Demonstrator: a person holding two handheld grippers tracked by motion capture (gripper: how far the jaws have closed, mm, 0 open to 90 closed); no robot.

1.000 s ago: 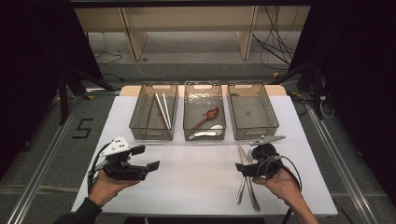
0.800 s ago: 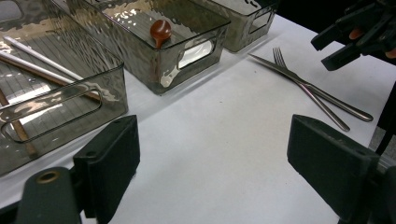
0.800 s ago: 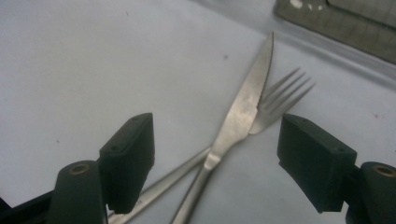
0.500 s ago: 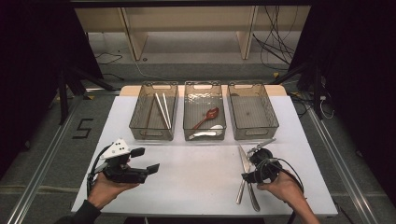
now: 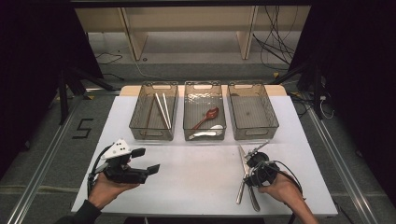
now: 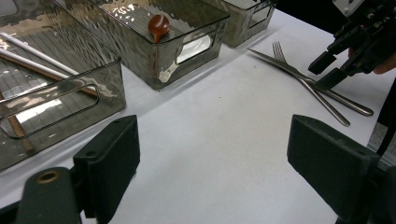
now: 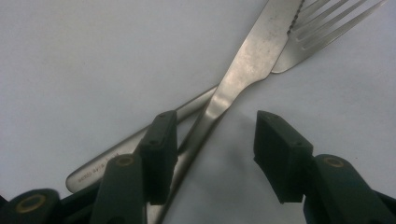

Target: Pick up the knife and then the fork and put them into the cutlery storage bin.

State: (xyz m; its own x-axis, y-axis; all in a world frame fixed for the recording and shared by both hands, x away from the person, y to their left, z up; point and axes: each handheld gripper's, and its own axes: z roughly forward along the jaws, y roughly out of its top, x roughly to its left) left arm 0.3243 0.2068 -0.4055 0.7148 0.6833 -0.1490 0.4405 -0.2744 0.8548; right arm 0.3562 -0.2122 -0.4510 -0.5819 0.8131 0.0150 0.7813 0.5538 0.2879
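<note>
I keep the middle bin (image 5: 204,116) as my landmark on the table (image 5: 196,182). In it lie a spoon (image 5: 206,118) and, nearer me, a ladle (image 5: 204,134). To its left, just beside it, stands the bin (image 5: 154,117) with chopsticks (image 5: 162,110) in it; to its right stands another bin (image 5: 252,111). In front of the middle bin and off to the right, on the table, a knife (image 7: 243,70) lies crossed over a fork (image 7: 299,46). My right claw (image 7: 212,140) stands over that crossing, with the knife handle between its jaws and touching the left one. My left claw (image 5: 140,163) sits in front of the middle bin, off to the left, well apart from the cutlery.
</note>
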